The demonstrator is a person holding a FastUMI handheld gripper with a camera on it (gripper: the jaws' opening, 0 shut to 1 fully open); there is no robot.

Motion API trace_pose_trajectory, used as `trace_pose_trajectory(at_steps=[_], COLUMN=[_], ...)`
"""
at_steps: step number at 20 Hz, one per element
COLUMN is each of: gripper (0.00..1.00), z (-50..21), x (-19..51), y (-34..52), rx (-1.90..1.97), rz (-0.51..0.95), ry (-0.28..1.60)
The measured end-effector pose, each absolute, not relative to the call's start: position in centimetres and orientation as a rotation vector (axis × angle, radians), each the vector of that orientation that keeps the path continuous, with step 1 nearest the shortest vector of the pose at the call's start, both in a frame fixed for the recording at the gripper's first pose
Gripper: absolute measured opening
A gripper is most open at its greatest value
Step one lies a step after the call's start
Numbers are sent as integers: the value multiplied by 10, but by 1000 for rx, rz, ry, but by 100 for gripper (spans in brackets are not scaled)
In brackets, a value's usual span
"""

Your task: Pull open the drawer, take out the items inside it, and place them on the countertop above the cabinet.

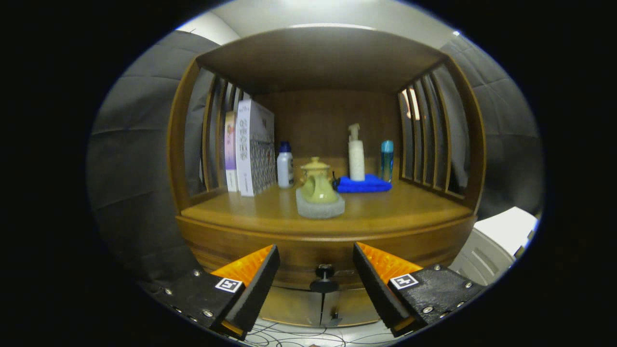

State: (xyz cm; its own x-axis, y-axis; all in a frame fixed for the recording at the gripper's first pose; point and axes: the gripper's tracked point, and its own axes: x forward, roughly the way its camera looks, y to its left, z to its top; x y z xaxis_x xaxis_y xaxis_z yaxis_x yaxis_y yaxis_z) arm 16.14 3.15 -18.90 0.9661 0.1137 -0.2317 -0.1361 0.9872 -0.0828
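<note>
I worried the gripper (315, 262) might slip off the small round knob (324, 273) if I closed off-centre, or nudge the drawer (318, 250) front instead of catching it. Its fingers stood wide apart, holding nothing. The knob sat between them, a little ahead (the drawer was shut), under the countertop (385, 212) with its yellow teapot (318, 185).

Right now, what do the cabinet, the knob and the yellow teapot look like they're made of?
Cabinet: wood or wood veneer, warm brown, faint grain, satin sheen. Knob, between the open gripper's fingers: dark and smooth, maybe metal or plastic; can't tell. Teapot: probably glazed ceramic, pale yellow with soft highlights.
</note>
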Motion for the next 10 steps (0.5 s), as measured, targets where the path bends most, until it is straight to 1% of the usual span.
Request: trace_pose_trajectory(at_steps=[3, 6, 8, 10], gripper=[96, 95, 95, 95], z=[-120, -56, -29, -18], x=[144, 104, 69, 40], y=[29, 32, 29, 37], rx=[-78, -91, -128, -97], rz=[134, 157, 135, 117], ry=[183, 89, 35, 3])
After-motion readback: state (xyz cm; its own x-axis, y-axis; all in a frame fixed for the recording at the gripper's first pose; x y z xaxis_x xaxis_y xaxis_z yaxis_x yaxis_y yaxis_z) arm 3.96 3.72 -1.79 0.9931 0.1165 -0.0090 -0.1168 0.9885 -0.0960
